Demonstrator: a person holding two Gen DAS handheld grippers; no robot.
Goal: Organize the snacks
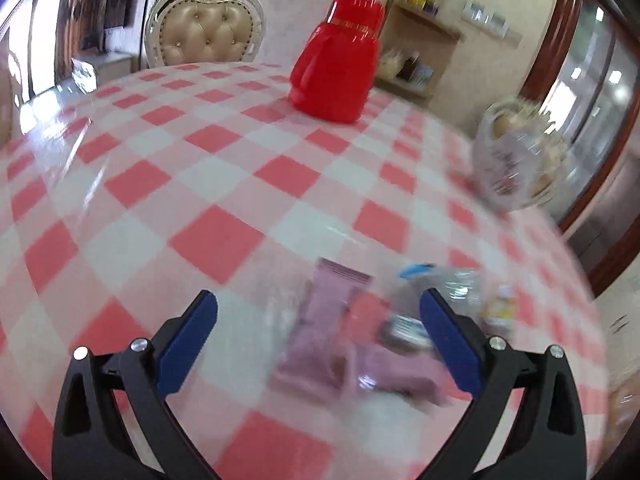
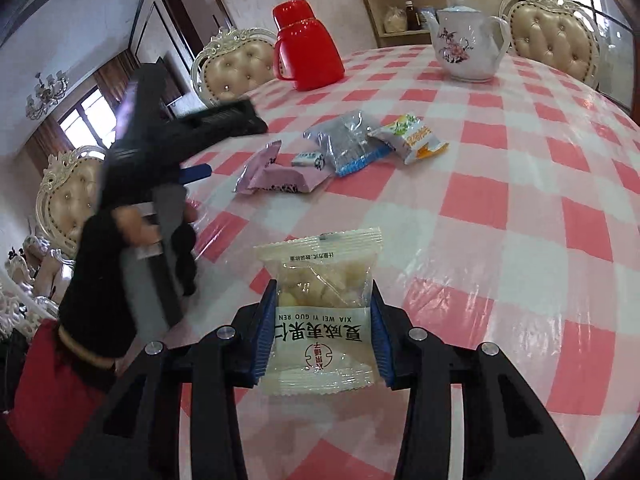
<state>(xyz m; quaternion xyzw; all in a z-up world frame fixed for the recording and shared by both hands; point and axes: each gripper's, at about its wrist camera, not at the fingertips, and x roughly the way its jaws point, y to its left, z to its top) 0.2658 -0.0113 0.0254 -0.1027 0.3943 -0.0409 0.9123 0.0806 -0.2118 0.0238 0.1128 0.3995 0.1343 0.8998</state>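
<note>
**Nut packet clamped, the rest still piled near the red flask**

Your right gripper (image 2: 324, 316) has its jaws clamped on the clear nut packet (image 2: 322, 312), lifted off the bench (image 2: 520, 216). Only this view shows the teapot (image 2: 466, 46) right of the red flask (image 2: 306, 46), with the snack pile (image 2: 340, 152) in front. Your left gripper (image 1: 320, 340) has its jaws wide apart over that blurry pile (image 1: 360, 340), gripping nothing.

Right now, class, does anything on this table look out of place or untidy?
Yes. The snack packets lie in a loose, overlapping heap on the table, at mixed angles. One nut packet is apart from them, pinched in the right gripper. Nothing looks spilled or torn.
</note>
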